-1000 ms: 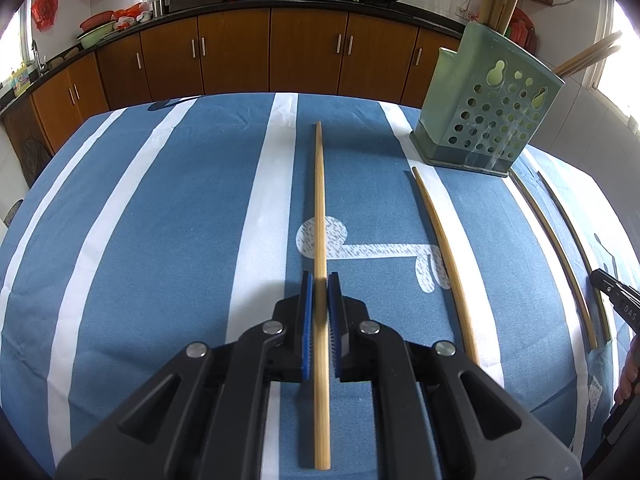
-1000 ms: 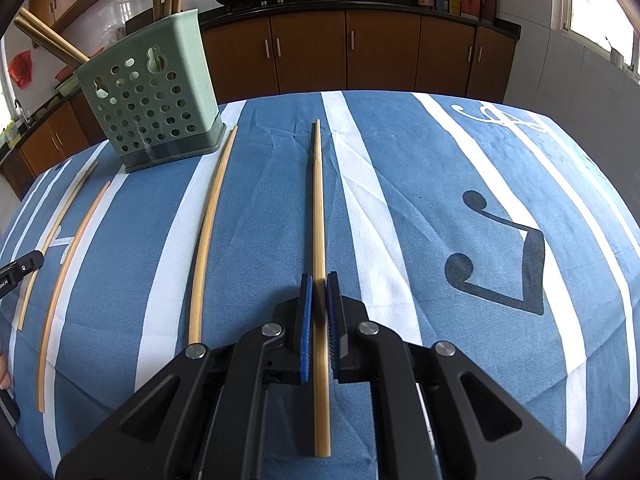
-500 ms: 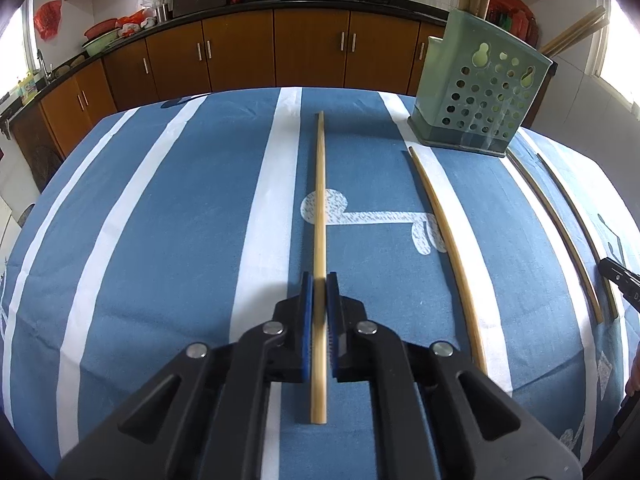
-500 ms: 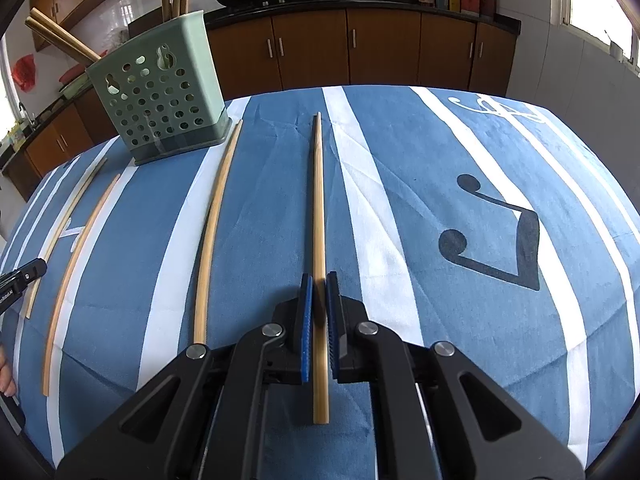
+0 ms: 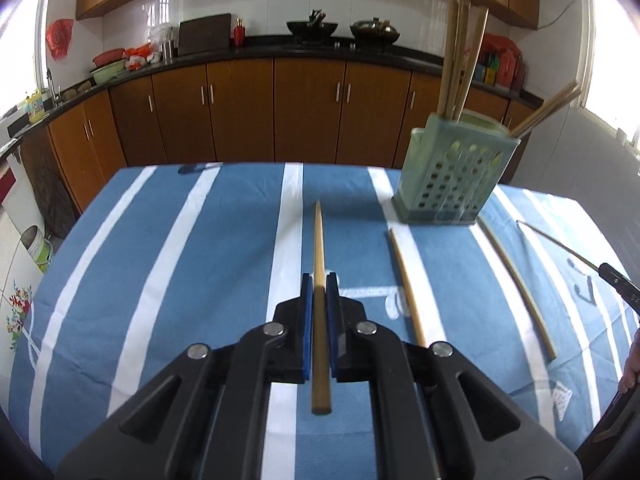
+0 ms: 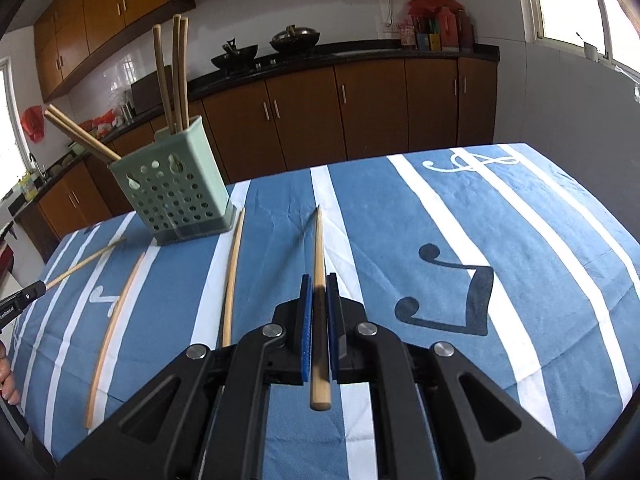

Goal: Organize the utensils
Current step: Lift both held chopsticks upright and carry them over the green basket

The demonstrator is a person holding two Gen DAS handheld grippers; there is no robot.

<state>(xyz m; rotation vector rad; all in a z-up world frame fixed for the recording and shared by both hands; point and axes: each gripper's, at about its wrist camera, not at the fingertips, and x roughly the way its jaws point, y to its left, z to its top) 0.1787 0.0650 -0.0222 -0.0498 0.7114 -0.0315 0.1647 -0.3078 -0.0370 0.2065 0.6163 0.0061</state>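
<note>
My left gripper [image 5: 319,280] is shut on a wooden chopstick [image 5: 319,240] and holds it lifted above the blue striped tablecloth [image 5: 180,240]. My right gripper [image 6: 319,282] is shut on another chopstick [image 6: 319,240], also lifted. A green perforated utensil holder [image 5: 454,176] with several chopsticks in it stands on the table, to the far right in the left wrist view and to the far left in the right wrist view [image 6: 174,192]. Loose chopsticks [image 5: 406,280] [image 5: 516,284] lie on the cloth near it; two also show in the right wrist view [image 6: 232,276] [image 6: 116,312].
Brown kitchen cabinets [image 5: 240,108] with a dark counter run behind the table. The other gripper's tip with its chopstick shows at the right edge of the left wrist view [image 5: 616,280] and at the left edge of the right wrist view [image 6: 20,300].
Both grippers have risen and tilted up with their chopsticks, which have left the cloth. The holder now looks farther off and the kitchen wall shows.
</note>
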